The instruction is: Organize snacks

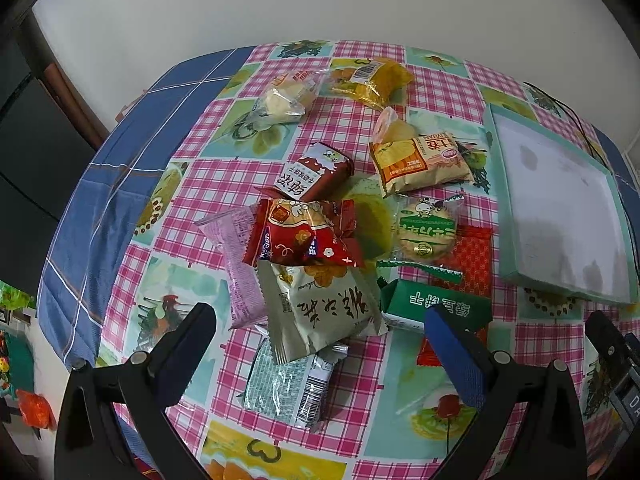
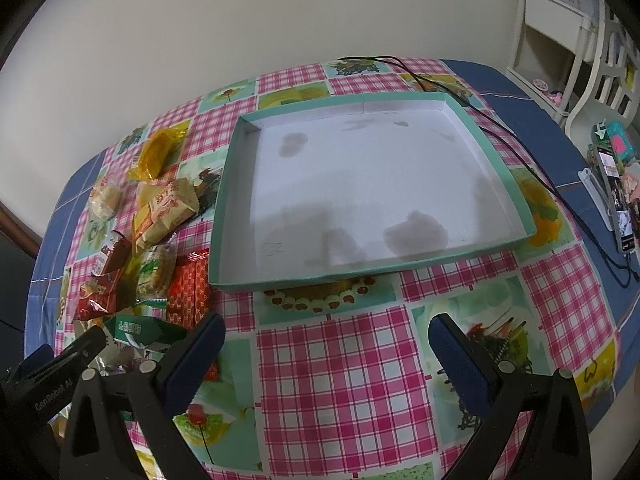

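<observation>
Several wrapped snacks lie in a loose pile on the checked tablecloth. In the left wrist view my left gripper [image 1: 320,320] hangs open above a grey-white packet [image 1: 320,312], with a red packet [image 1: 304,236] behind it and a green box [image 1: 436,308] by the right finger. An orange packet [image 1: 420,160] and a yellow one [image 1: 376,78] lie farther back. The shallow teal-rimmed tray [image 2: 224,216] holds nothing; it sits right of the pile. My right gripper [image 2: 326,340] is open over bare cloth in front of the tray.
The table [image 2: 340,360] meets a pale wall at the back. A black cable [image 2: 532,160] runs past the tray's right side toward a phone [image 2: 616,196] at the table's right edge. White furniture [image 2: 560,32] stands beyond.
</observation>
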